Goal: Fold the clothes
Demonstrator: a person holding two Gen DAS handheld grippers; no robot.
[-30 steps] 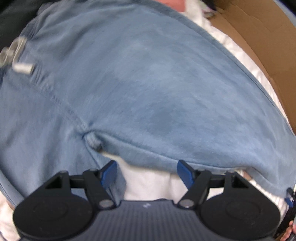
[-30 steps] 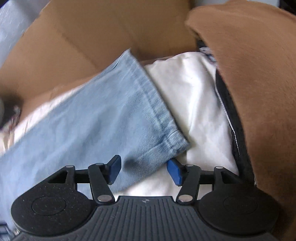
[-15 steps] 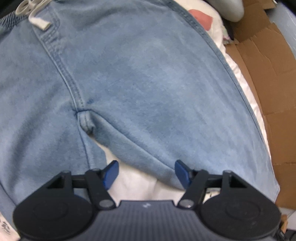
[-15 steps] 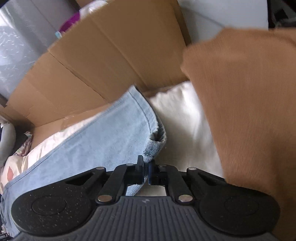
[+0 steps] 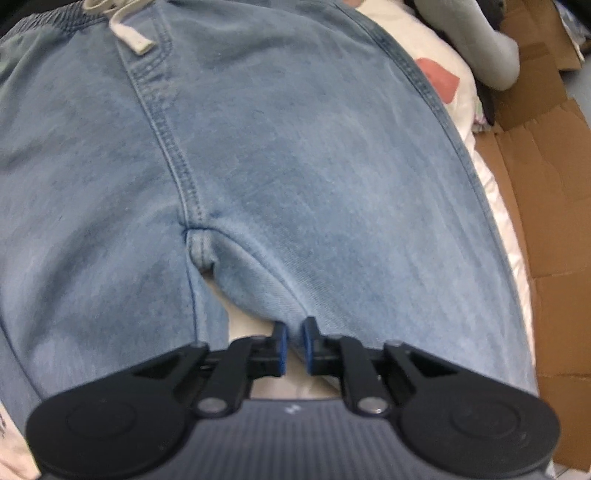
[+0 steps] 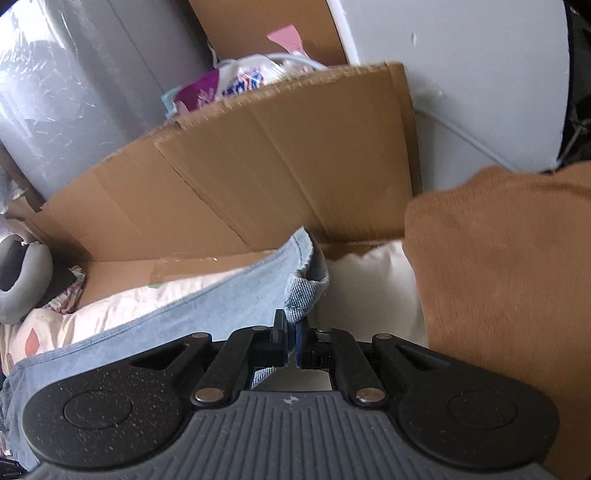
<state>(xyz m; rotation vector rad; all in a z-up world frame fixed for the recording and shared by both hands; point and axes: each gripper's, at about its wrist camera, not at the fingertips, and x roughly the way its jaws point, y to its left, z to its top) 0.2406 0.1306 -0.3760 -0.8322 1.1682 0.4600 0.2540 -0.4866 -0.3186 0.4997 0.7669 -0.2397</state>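
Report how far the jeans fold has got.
Done: both grips look made. The right gripper is shut on the leg hem; the left gripper pinches the inner leg edge of the jeans. In hand: hem lifted. Left: the jeans still lie spread open, drawstring showing; no fold yet.

No word, brand, number or sign can be read in either view: the printed plastic bags (image 6: 236, 83) behind the cardboard (image 6: 258, 177) carry blue and purple lettering too blurred to make out, and the jeans (image 5: 295, 166) show no legible label.
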